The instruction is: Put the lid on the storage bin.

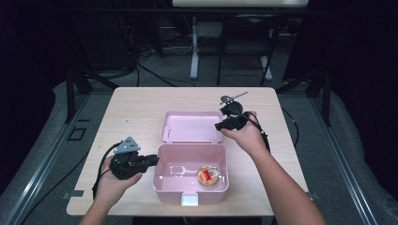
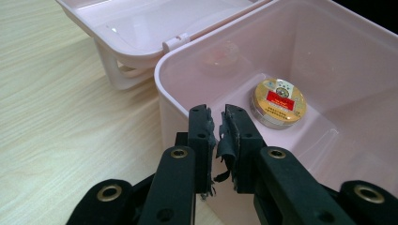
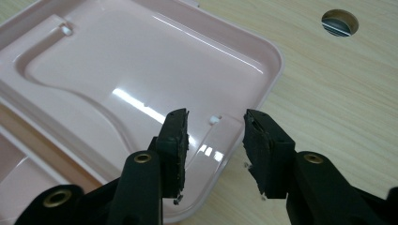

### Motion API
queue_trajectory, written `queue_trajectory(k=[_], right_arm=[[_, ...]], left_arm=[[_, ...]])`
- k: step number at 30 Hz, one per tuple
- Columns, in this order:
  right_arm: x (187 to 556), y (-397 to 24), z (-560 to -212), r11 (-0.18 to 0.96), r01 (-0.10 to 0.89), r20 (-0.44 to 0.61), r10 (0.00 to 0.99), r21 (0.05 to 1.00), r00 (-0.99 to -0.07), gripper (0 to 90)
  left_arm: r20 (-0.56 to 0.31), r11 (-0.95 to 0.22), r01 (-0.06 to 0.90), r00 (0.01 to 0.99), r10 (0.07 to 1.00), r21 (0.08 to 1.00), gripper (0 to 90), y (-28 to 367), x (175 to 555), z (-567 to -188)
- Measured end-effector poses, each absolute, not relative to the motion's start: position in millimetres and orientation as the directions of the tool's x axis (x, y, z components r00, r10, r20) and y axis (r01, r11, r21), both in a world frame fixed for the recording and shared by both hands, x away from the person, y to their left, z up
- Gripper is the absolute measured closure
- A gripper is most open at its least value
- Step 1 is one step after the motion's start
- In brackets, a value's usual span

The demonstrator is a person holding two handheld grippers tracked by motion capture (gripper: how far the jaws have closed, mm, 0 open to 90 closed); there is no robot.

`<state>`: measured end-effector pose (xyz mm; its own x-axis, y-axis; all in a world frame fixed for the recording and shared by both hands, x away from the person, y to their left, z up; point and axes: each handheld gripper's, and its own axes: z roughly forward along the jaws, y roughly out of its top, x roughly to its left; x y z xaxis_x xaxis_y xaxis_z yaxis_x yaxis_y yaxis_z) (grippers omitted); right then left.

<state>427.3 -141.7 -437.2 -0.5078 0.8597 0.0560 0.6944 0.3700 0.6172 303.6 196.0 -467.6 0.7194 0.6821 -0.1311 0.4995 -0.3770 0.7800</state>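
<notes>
A pink plastic box [image 1: 165, 183] stands open at the table's near middle, its lid [image 1: 192, 126] lying flat behind it. A round gold tin with a red label [image 1: 207, 176] rests in the box's right half. My left gripper [image 1: 156, 160] points at the box's left wall. In the left gripper view its jaws [image 2: 217, 115] stand almost together above the rim, a narrow slit between the ragged pads with nothing in it, and the tin [image 2: 280, 101] lies beyond. My right gripper [image 1: 218, 125] hovers open at the lid's right edge. The lid's rim [image 3: 263, 79] runs between its jaws [image 3: 213, 123], untouched.
The box's white latch [image 1: 189, 200] faces the table's front edge. A round cable hole [image 3: 340, 22] sits in the wooden tabletop [image 1: 136, 108] just beyond the lid's right corner. Bare wood surrounds the box on the left and the far side.
</notes>
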Motion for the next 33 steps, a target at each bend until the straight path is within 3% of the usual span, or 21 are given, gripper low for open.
queue_trajectory(k=[33], right_arm=[[461, -146, -467, 0.208, 0.793, 0.127, 0.933, 0.572, -0.336, 69.3]], left_arm=[[-0.13, -0.373, 0.495, 0.721, 0.681, 0.785, 81.4, 197, 304, -468]])
